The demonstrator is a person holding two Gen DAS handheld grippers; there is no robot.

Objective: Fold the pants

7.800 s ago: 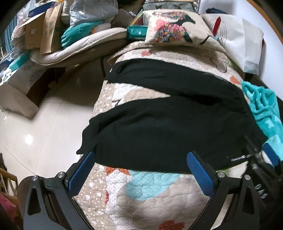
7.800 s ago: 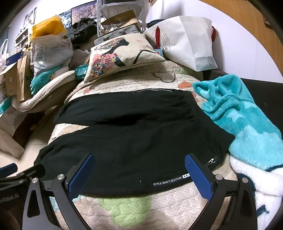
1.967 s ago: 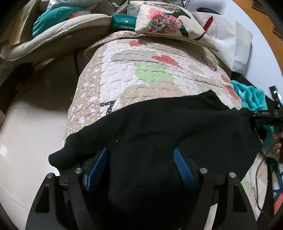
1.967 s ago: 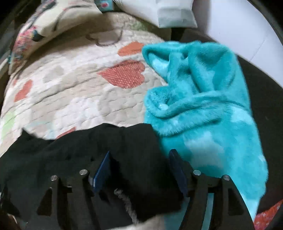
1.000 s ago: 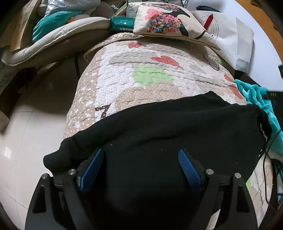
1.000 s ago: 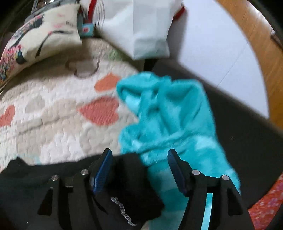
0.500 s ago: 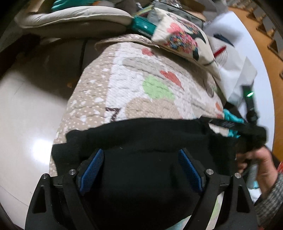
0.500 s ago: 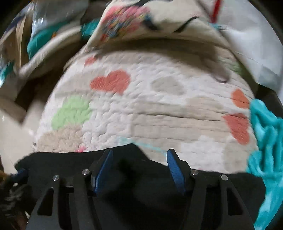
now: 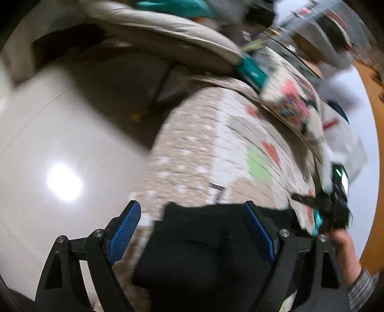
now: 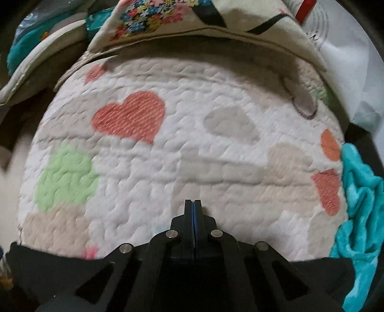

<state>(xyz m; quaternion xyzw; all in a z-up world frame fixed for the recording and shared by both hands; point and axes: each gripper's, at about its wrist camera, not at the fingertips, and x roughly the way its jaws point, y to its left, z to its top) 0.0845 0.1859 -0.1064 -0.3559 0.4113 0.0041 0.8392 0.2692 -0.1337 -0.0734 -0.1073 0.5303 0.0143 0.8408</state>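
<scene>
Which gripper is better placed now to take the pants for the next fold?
Probably the left. The left gripper is open, with the black pants lying between its fingers. The right gripper is shut with nothing between its pads, its tips over the bare quilt beyond the pants' edge.

The left wrist view looks down from the quilt (image 9: 199, 153)'s floor-side edge, tilted and blurred, facing toward the pillow (image 9: 295, 105). The right wrist view sits low and close over the quilt (image 10: 192, 148), facing the same pillow (image 10: 182, 21). Both share quilt and pillow.
</scene>
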